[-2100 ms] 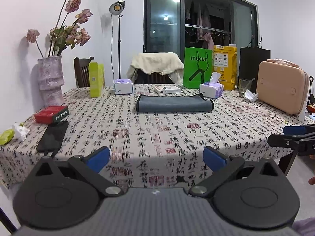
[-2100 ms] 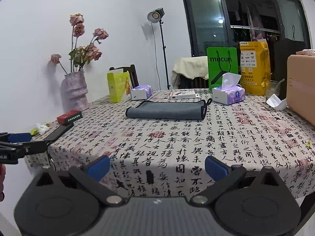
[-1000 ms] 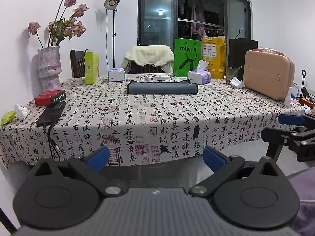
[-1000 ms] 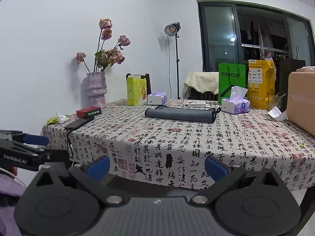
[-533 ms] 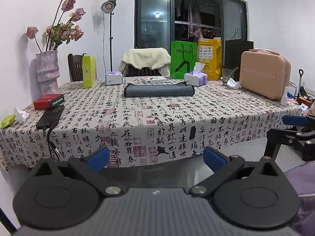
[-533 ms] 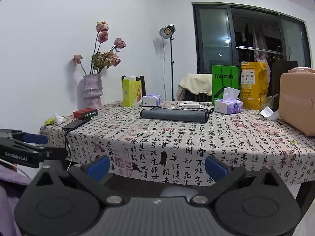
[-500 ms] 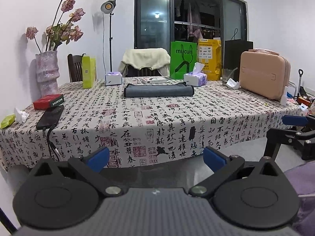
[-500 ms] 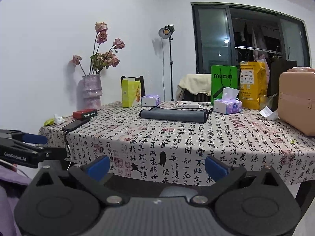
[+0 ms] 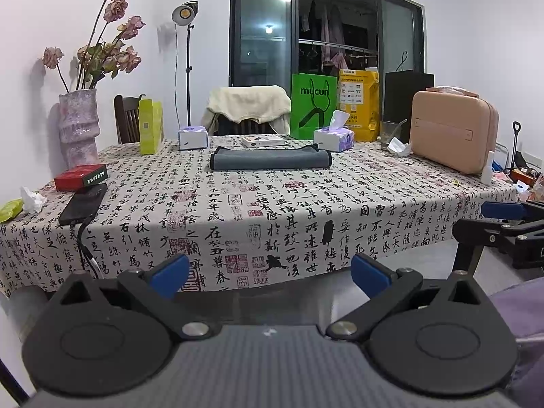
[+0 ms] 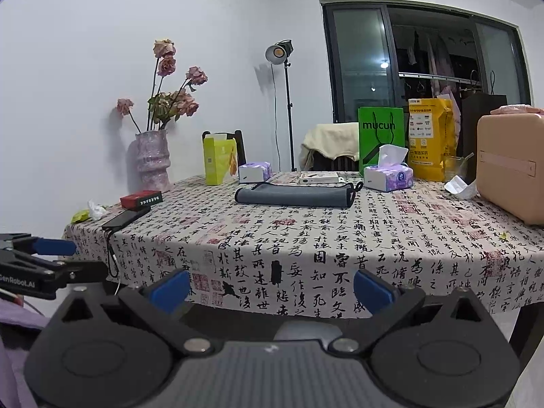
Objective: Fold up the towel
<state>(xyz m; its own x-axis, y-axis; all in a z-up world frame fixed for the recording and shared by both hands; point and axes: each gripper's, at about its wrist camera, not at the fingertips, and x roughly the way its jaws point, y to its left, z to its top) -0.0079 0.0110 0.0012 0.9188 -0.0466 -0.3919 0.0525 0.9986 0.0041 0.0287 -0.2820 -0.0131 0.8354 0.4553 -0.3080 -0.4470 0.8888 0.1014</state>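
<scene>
Grey towel (image 9: pixel 270 162) folded, flat on far side of table (image 9: pixel 306 210). Left gripper (image 9: pixel 268 273) and right gripper (image 10: pixel 270 287): jaws spread wide, empty, off near table edge.

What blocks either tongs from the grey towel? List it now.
Nothing visible does. The grey towel lies far across the table; only bare tablecloth separates it from the left tongs and right tongs, both open and off the near edge.
</scene>
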